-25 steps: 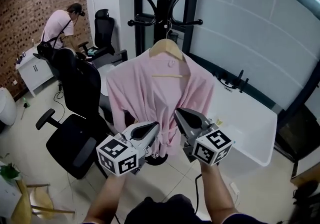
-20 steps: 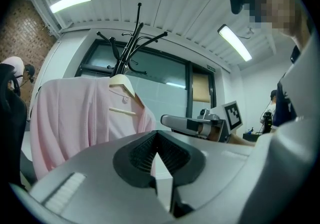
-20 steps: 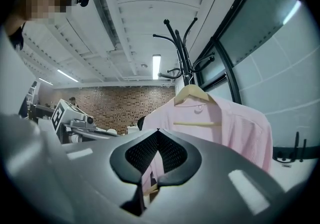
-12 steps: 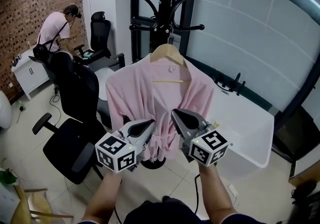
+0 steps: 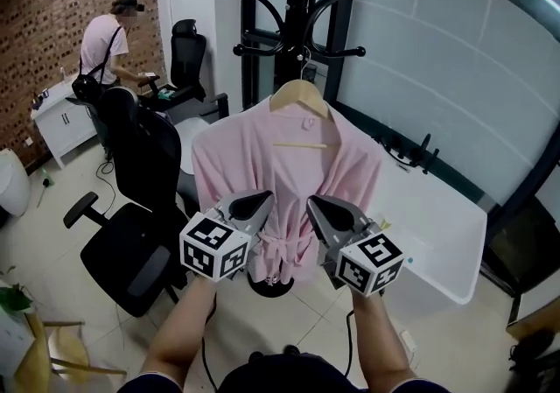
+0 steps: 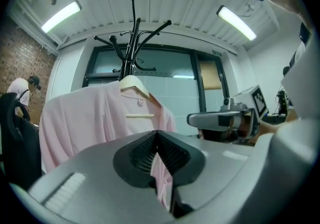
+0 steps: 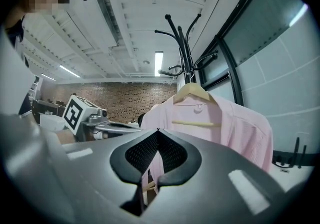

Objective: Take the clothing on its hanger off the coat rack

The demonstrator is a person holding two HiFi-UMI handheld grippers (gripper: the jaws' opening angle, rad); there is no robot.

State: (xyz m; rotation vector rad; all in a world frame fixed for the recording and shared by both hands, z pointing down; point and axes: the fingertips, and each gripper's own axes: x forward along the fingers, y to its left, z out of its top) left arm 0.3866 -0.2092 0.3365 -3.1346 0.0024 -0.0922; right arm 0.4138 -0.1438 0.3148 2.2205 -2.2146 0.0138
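Note:
A pink garment (image 5: 284, 164) hangs on a wooden hanger (image 5: 300, 95), hooked on the black coat rack (image 5: 296, 6). My left gripper (image 5: 262, 200) and right gripper (image 5: 316, 204) are side by side in front of the garment's lower half, apart from it. Both are shut with nothing between the jaws. In the left gripper view the shut jaws (image 6: 157, 132) point up at the garment (image 6: 95, 120) and hanger (image 6: 132, 84). The right gripper view has its shut jaws (image 7: 158, 131) below the hanger (image 7: 193, 91) and garment (image 7: 235, 128).
Black office chairs (image 5: 131, 199) stand to the left of the rack. A white table (image 5: 433, 225) is on the right by the glass wall. A person (image 5: 103, 39) stands at a desk at the back left. The rack's round base (image 5: 273, 283) rests on the tiled floor.
The left gripper has risen slightly and drawn nearer the right one. Both stay shut and empty. The garment still hangs on the rack.

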